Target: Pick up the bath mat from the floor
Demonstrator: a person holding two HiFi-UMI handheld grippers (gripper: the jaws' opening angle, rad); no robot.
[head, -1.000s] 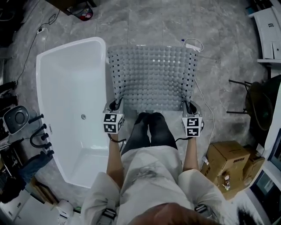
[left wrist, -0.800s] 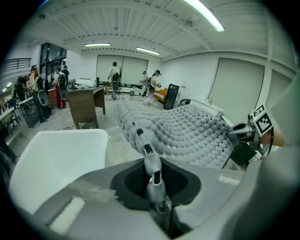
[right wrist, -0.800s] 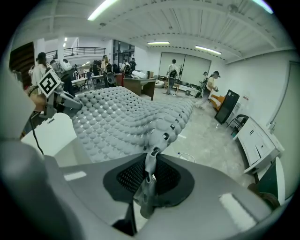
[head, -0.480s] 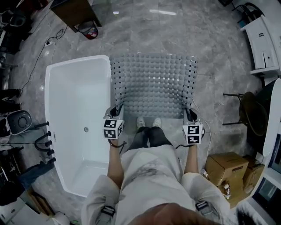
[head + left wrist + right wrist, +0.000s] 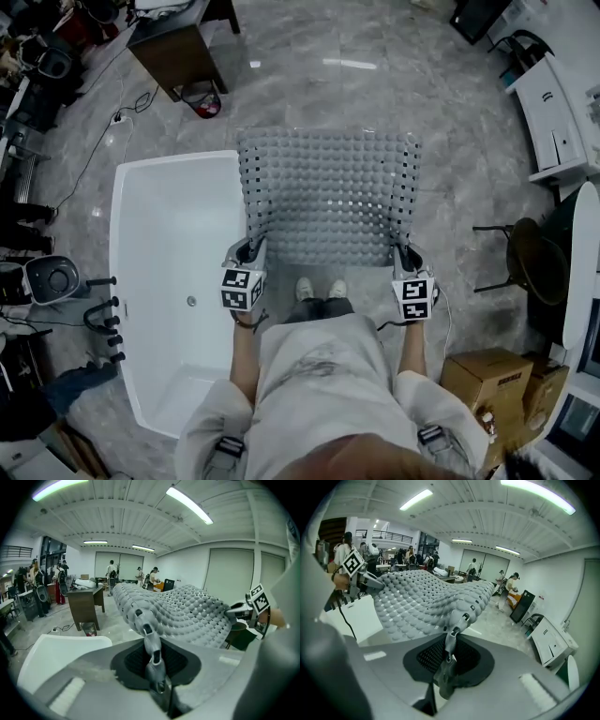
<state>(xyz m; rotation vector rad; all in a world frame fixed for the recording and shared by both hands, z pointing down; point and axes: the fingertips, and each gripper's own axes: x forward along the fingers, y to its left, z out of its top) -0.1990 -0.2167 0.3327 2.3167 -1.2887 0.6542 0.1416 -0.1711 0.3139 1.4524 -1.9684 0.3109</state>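
1. Left tongs (image 5: 249, 249) and right tongs (image 5: 405, 253): each clamped on a near corner of the bath mat (image 5: 328, 187).
2. Mat, at frame centre, now hangs higher than a second ago, so the pickup looks nearly complete.

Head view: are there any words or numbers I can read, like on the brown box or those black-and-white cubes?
No text here can be read.
Cardboard box: a dark label, too small and blurred to read.
Marker cubes: only black-and-white square patterns, no letters or numbers.
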